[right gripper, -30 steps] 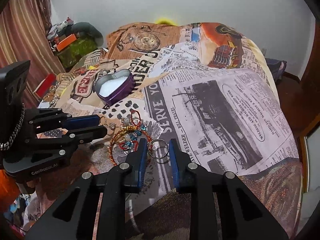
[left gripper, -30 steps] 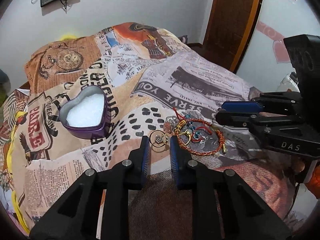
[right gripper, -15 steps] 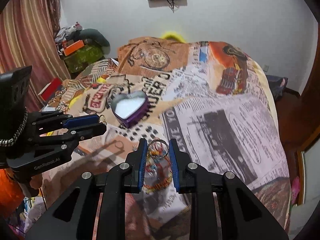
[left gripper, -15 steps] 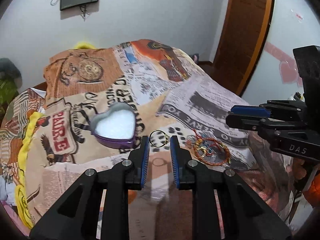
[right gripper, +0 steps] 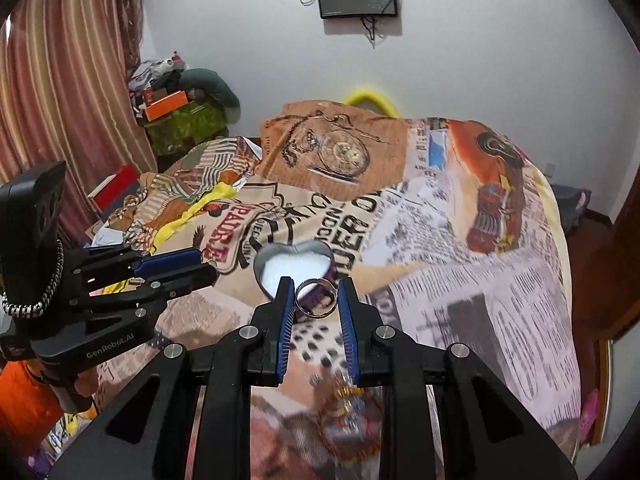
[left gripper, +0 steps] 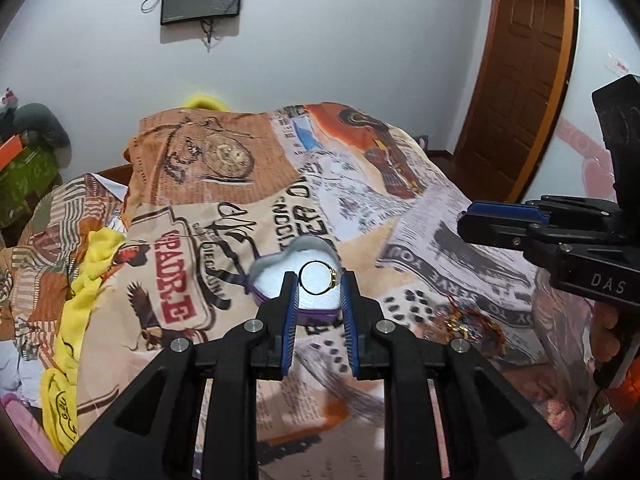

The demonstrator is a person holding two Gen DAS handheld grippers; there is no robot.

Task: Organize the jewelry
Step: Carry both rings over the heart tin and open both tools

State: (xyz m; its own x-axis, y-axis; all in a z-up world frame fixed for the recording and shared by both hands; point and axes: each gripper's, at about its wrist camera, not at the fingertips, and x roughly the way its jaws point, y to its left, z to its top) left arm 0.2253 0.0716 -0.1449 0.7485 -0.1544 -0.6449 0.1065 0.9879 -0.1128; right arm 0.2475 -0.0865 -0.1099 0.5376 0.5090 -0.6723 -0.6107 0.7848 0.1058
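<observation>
1. My left gripper (left gripper: 319, 285) is clamped on a thin gold ring (left gripper: 320, 278), held upright between ribbed blue pads (left gripper: 290, 320).
2. My right gripper (right gripper: 313, 297) grips a wider silver ring (right gripper: 316, 298), tilted.
3. Both rings hang in front of the heart-shaped purple box (right gripper: 294, 266) with its white padded lining.
4. The box sits on a newspaper-print bedspread (left gripper: 424, 216); a tangle of red-gold bracelets (left gripper: 466, 326) lies nearby.
</observation>
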